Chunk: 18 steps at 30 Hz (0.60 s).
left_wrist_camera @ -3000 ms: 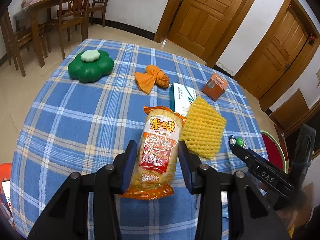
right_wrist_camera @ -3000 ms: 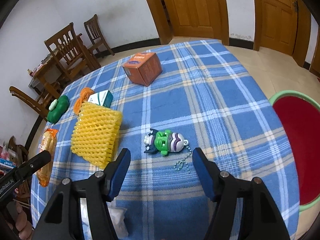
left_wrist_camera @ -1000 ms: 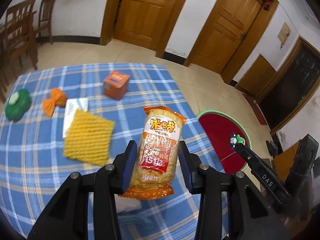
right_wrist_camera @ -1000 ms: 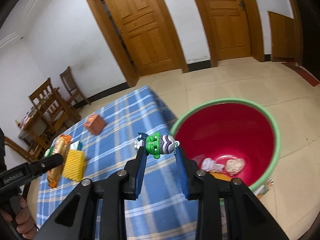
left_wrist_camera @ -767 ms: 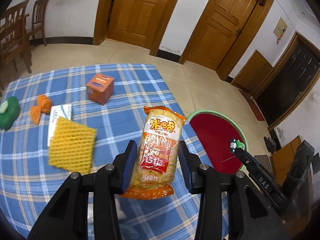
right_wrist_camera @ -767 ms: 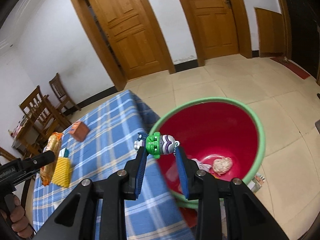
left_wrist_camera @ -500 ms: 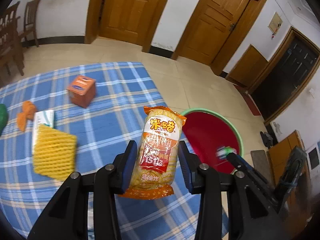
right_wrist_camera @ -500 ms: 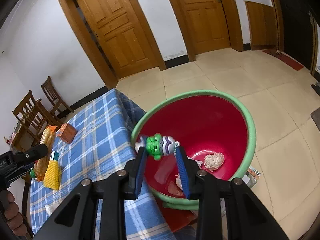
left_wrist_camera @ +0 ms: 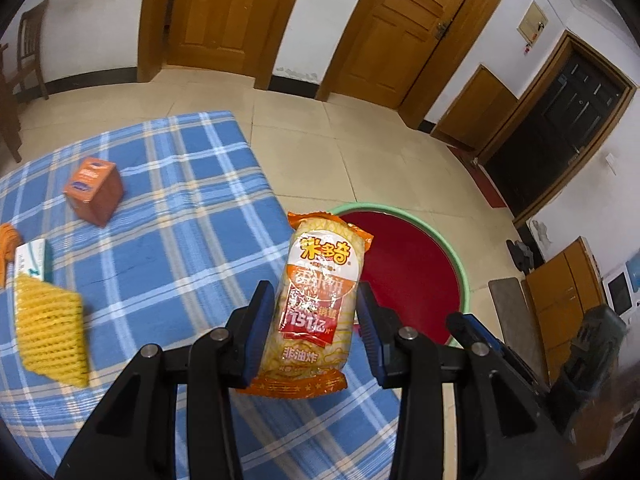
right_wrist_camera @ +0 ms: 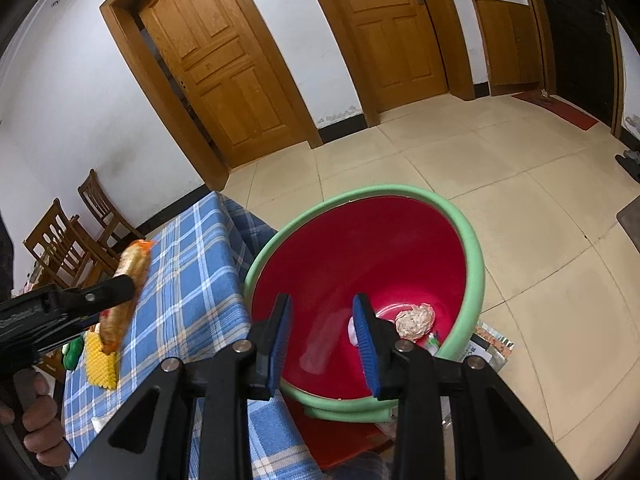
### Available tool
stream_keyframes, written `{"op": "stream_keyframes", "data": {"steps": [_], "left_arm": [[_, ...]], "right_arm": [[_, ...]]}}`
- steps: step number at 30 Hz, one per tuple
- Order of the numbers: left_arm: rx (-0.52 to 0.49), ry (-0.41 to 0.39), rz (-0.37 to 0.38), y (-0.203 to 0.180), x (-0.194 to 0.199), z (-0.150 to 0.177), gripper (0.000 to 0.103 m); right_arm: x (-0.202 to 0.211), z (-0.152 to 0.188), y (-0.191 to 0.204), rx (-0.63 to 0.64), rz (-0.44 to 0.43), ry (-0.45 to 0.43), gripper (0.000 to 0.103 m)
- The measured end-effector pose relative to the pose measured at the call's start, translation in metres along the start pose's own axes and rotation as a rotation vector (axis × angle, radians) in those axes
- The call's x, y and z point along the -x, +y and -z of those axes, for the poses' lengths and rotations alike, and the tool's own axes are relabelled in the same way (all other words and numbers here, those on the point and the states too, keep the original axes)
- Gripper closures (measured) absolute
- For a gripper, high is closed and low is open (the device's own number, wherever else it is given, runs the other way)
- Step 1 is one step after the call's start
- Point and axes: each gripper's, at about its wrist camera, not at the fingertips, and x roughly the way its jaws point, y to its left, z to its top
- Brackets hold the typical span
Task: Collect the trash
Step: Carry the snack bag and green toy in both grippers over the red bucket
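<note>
My left gripper (left_wrist_camera: 314, 294) is shut on an orange-and-yellow snack packet (left_wrist_camera: 324, 256), held upright over the table's right edge, with the basin just beyond it. The red basin with a green rim (left_wrist_camera: 456, 256) stands on the floor beside the table. Directly above the basin's (right_wrist_camera: 476, 256) inside my right gripper (right_wrist_camera: 321, 300) hangs open, its blue pads holding nothing. A crumpled tissue (right_wrist_camera: 415, 318) and other scraps lie at the basin's bottom. The right wrist view also catches the left gripper (right_wrist_camera: 100, 294) holding the snack packet (right_wrist_camera: 128, 280) at the left.
The table wears a blue plaid cloth (left_wrist_camera: 168, 248). On it lie an orange box (left_wrist_camera: 94, 192), a white-green carton (left_wrist_camera: 34, 260) and a yellow foam net (left_wrist_camera: 50, 336). Packets (right_wrist_camera: 488, 344) lie on the tiled floor by the basin. Wooden chairs (right_wrist_camera: 72, 240) stand behind the table.
The green toy that the right gripper held is gone from its jaws, which stand a little wider. Both grippers have moved from over the table toward the basin.
</note>
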Motion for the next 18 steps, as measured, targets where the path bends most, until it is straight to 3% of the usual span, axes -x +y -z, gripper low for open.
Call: {"op": "stream_keyframes", "data": {"steps": [6, 18], "left_arm": [[-0.049, 0.024, 0.017, -0.017, -0.021, -0.001, 0.061], [-0.15, 0.056, 0.018, -0.056, -0.061, -0.01, 0.061]], "right_arm": [[0.008, -0.004, -0.008, -0.02, 0.009, -0.029, 0.06], [0.013, -0.006, -0.029, -0.089, 0.014, -0.04, 0.058]]}}
